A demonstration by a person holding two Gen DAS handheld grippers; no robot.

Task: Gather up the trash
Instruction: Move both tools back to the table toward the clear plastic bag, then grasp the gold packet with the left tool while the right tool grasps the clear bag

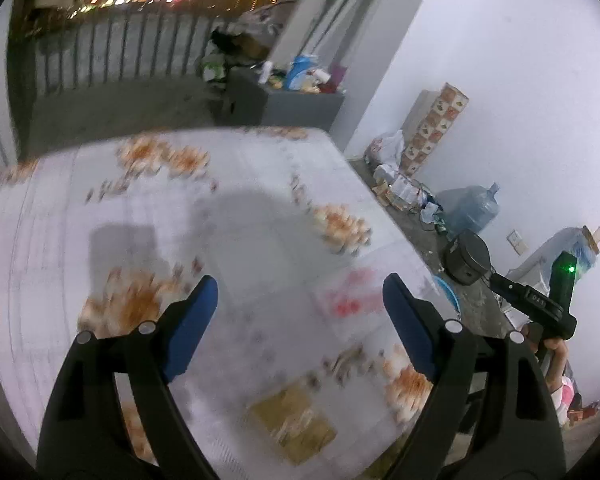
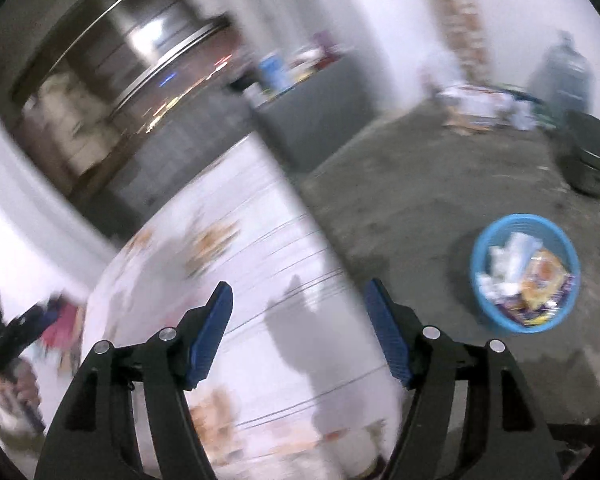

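My left gripper (image 1: 300, 296) hangs open and empty over a table (image 1: 140, 220) covered with a flowered cloth. On the cloth lie a blurred red-and-white wrapper (image 1: 348, 300) just beyond the fingertips and a brownish packet (image 1: 296, 428) near the front edge. My right gripper (image 2: 298, 300) is open with nothing between its blue pads, above the table's right edge. On the floor to its right stands a blue basket (image 2: 482, 252) filled with wrappers (image 2: 540, 276); a sliver of the basket (image 1: 446, 292) also shows past the table edge.
A black round bin (image 2: 588, 160), a big water jug (image 1: 472, 208) and a heap of packets (image 1: 400, 188) stand along the wall. A grey cabinet (image 1: 300, 108) with bottles on it stands behind the table. Bare concrete floor (image 2: 400, 208) lies between table and basket.
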